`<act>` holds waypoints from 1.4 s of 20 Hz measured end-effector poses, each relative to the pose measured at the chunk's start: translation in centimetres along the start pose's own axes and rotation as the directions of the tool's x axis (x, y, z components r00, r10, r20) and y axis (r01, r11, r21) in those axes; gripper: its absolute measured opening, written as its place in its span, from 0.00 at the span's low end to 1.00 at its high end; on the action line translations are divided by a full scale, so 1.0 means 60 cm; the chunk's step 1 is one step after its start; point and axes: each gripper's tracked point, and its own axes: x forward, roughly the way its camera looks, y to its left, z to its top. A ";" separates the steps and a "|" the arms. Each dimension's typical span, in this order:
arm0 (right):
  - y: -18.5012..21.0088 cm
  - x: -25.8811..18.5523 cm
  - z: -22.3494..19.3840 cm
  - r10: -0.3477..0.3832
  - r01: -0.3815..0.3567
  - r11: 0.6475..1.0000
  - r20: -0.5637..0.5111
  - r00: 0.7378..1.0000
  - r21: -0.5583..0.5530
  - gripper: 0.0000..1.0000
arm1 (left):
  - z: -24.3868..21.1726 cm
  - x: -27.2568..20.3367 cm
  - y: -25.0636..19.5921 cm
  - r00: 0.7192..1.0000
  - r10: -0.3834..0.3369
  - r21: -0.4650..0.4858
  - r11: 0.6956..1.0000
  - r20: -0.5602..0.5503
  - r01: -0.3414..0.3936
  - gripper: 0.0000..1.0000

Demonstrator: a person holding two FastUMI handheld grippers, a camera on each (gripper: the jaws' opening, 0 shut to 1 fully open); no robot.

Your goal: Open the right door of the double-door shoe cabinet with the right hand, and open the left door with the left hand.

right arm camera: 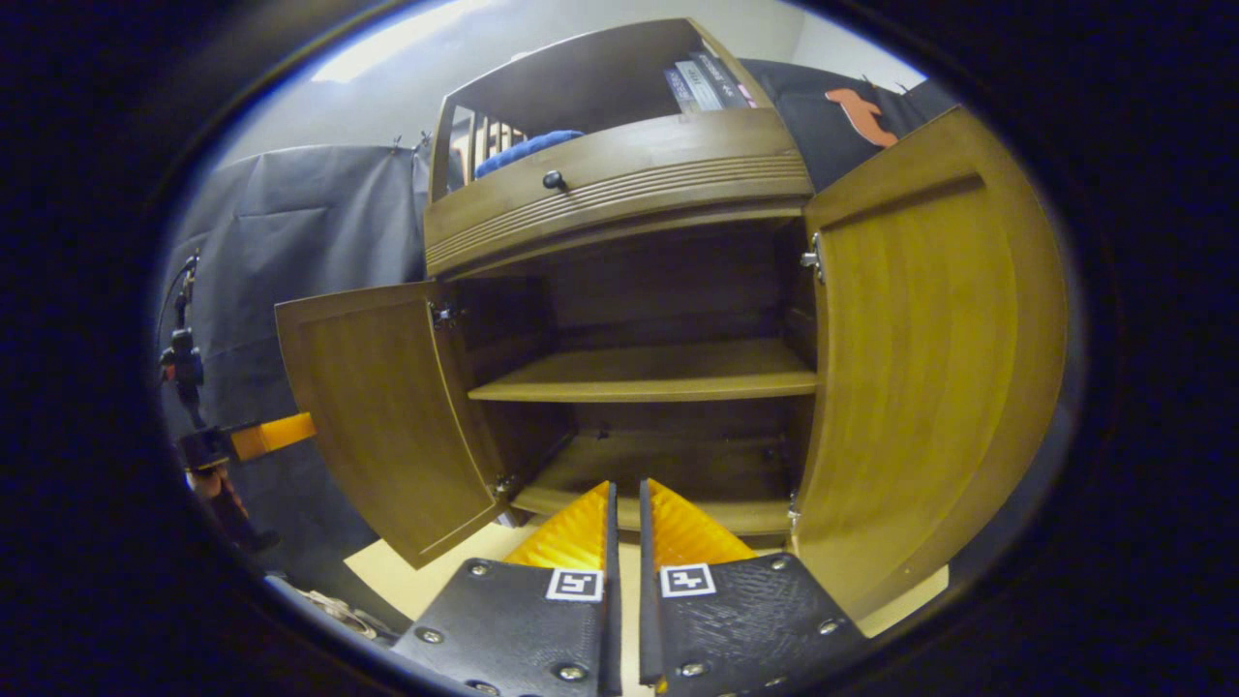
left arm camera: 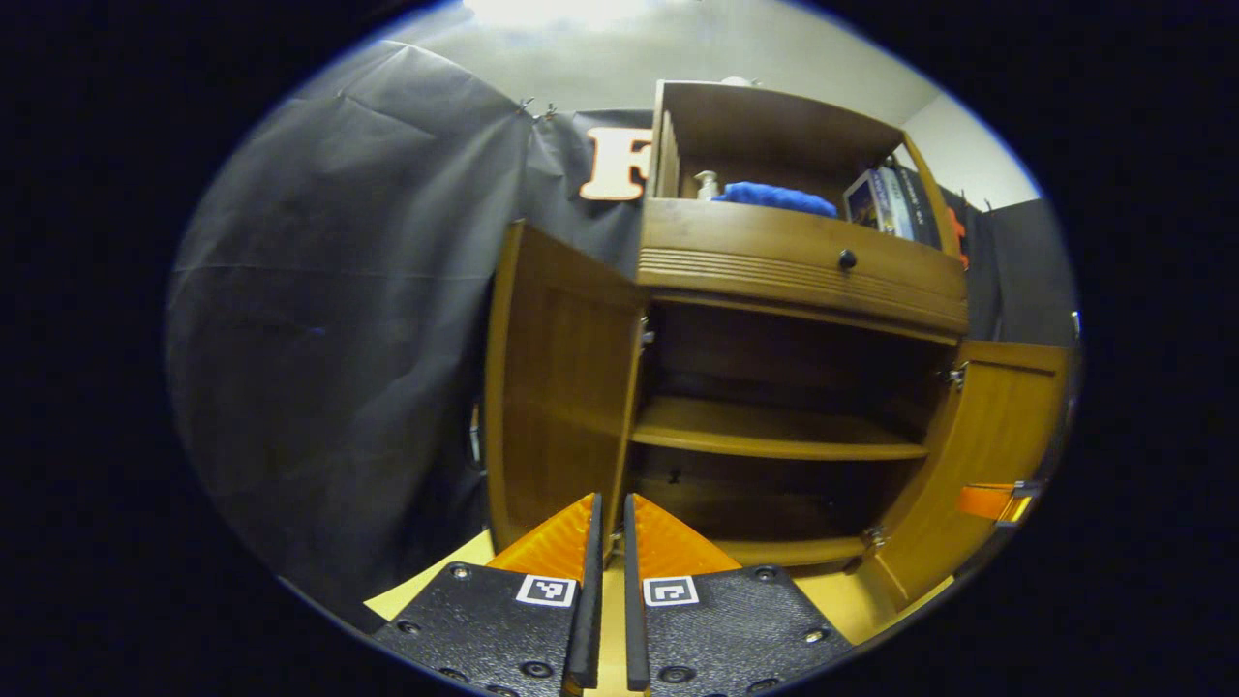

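The wooden shoe cabinet (left arm camera: 803, 266) stands with both doors swung wide. In the left gripper view its left door (left arm camera: 557, 387) hangs open close ahead and the right door (left arm camera: 978, 465) is open at the far right. My left gripper (left arm camera: 608, 503) is shut with nothing in it, a little in front of the left door's lower edge. In the right gripper view the right door (right arm camera: 920, 339) is open beside my right gripper (right arm camera: 626, 489), which is shut and holds nothing. The left door (right arm camera: 387, 407) is open farther left. Inside, the shelf (right arm camera: 658, 373) is bare.
A drawer with a dark knob (left arm camera: 847, 258) sits above the doors. The top compartment holds a blue cloth (left arm camera: 774, 196), books (left arm camera: 881, 203) and a small bottle (left arm camera: 707, 184). Black cloth wall (left arm camera: 339, 319) hangs left of the cabinet. The other gripper (right arm camera: 261, 436) shows beyond the left door.
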 end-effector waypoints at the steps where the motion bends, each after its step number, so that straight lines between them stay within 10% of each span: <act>1: -0.006 -0.003 0.004 -0.014 0.014 1.000 0.007 1.000 -0.008 0.07 | 0.008 0.006 -0.019 1.000 -0.025 0.003 1.000 0.011 0.025 0.12; 11: -0.033 -0.065 0.058 -0.109 0.112 0.993 0.096 0.989 -0.034 0.07 | 0.064 0.031 -0.217 0.951 -0.300 0.042 0.954 0.071 0.298 0.12; 19: 0.011 -0.093 0.132 -0.116 0.131 0.990 0.210 0.971 -0.060 0.00 | 0.095 0.036 -0.253 0.953 -0.280 0.056 0.960 0.120 0.275 0.02; 20: 0.013 -0.095 0.136 -0.114 0.130 0.990 0.219 0.969 -0.060 0.16 | 0.097 0.032 -0.257 0.951 -0.284 0.049 0.959 0.125 0.280 0.19; 22: 0.014 -0.094 0.144 -0.122 0.137 0.989 0.230 0.966 -0.052 0.14 | 0.097 0.034 -0.257 0.951 -0.283 0.044 0.959 0.123 0.280 0.44; 28: 0.014 -0.093 0.150 -0.140 0.149 0.988 0.233 0.962 -0.024 0.34 | 0.102 0.037 -0.244 0.952 -0.274 0.030 0.962 0.135 0.272 0.67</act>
